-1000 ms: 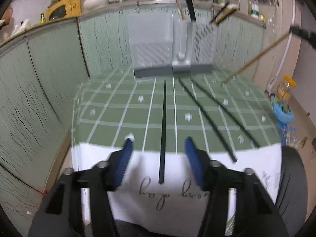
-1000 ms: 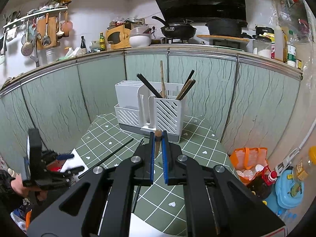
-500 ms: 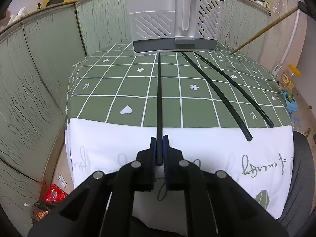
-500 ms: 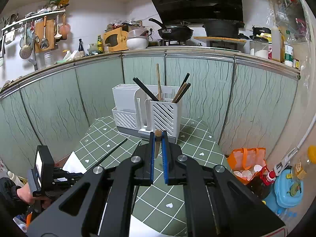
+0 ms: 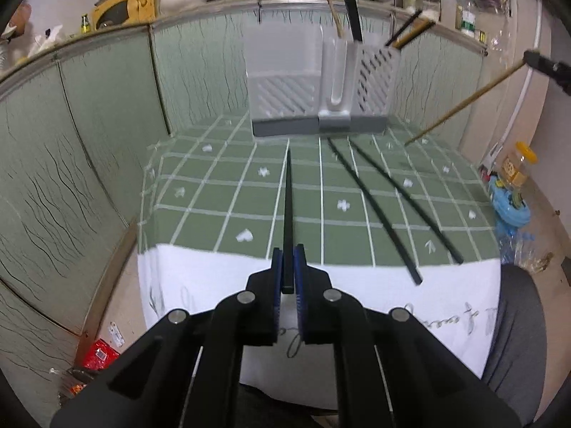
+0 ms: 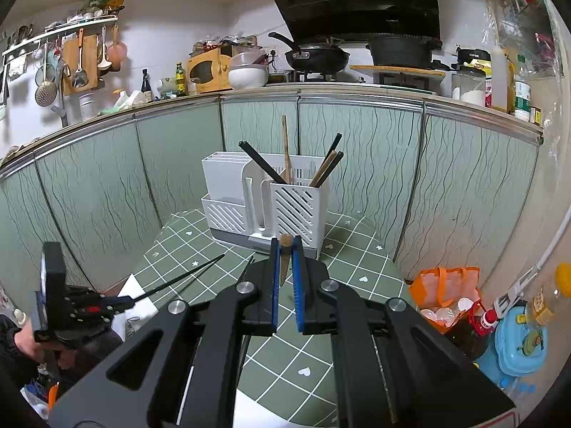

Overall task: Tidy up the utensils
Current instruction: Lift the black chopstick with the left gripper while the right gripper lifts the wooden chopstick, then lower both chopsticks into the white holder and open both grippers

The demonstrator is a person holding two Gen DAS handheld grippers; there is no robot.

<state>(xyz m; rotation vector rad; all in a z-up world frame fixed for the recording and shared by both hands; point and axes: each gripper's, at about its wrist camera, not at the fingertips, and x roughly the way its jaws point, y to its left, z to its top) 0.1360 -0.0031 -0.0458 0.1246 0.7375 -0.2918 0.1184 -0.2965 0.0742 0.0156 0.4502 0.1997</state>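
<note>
Tabletop w/ green checked cloth (image 5: pixel 221 192) and a white towel (image 5: pixel 200 278) at its near edge fills most of my left wrist view; pale green wave-patterned cabinet panels (image 6: pixel 107 192) run round behind it. Next down in size, white slotted plastic utensil caddy on a grey base (image 6: pixel 264 199) stands at the far end of the cloth, w/ several black and wooden chopsticks sticking up out of its right slotted compartment. Off to the right on the floor I see an orange plastic bag (image 6: pixel 444 285). My left gripper (image 5: pixel 288 264) is clenched on the thick end of a long black chopstick (image 5: pixel 287 207), which runs straight ahead w/ its tip pointing toward the caddy base, lifted clear of the cloth as far as I can tell. My right gripper (image 6: pixel 284 260) is clamped on a light wooden chopstick (image 6: pixel 284 260); in the left view that stick slants down from upper right, tip near the caddy's right side. Two more black chopsticks (image 5: pixel 399 203) lie side by side on the cloth, right of the held one, apart from it, their far ends near the caddy base.
</note>
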